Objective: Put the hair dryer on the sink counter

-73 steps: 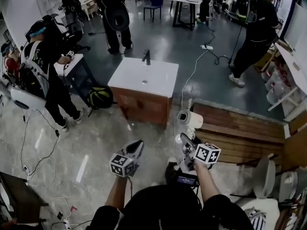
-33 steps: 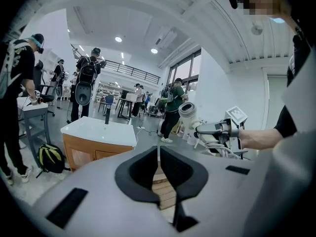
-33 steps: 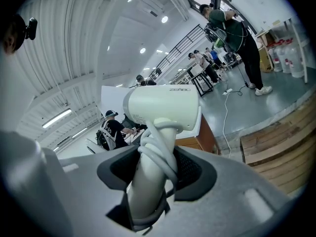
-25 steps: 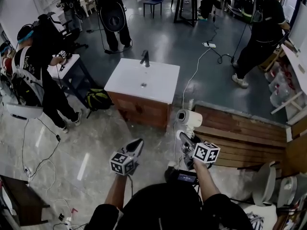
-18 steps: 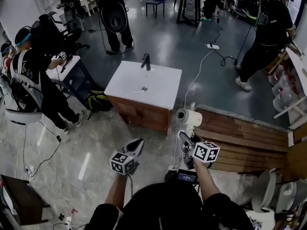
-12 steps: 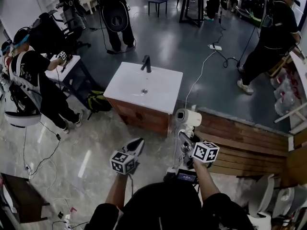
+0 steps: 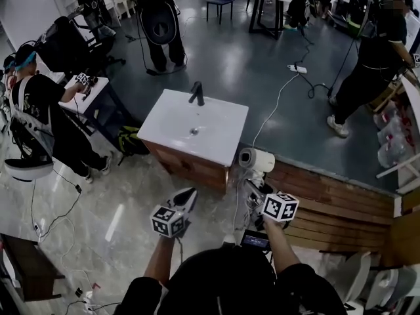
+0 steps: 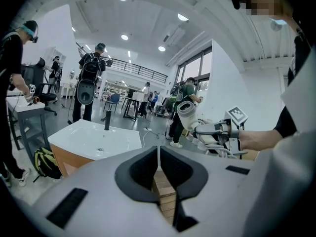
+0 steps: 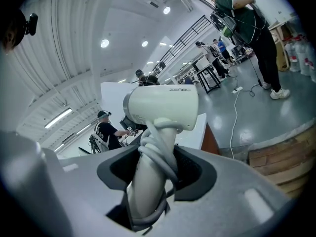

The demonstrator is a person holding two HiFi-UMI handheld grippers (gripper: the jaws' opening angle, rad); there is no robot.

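White plastic from barrel to handle, the hair dryer (image 9: 160, 107) is held in the right gripper (image 7: 253, 190), whose jaws are clamped on the handle. The cord (image 9: 157, 157) is wound in loops round that same handle. In the head view the hair dryer hangs in the air with its barrel lying sideways. It is over the edge of a wooden platform (image 7: 328, 189) and near the right front corner of the sink counter (image 7: 220, 120), but not above it.

The left gripper (image 7: 186, 198) is held out just beside the right one, over the floor (image 7: 111, 195). Its jaws are pressed together with nothing between them.

The sink counter's white tabletop is bare apart from a dark faucet (image 7: 196, 93) at its far edge.

The step in hand looks like the carry: the grasp is made and the placing is not yet done. The next move probably calls for bringing the right gripper forward and to the left until the hair dryer is over the tabletop. It would then be lowered until the body rests there, well short of the faucet, and the jaws parted only once it lies steady. The wound cord may make it roll.
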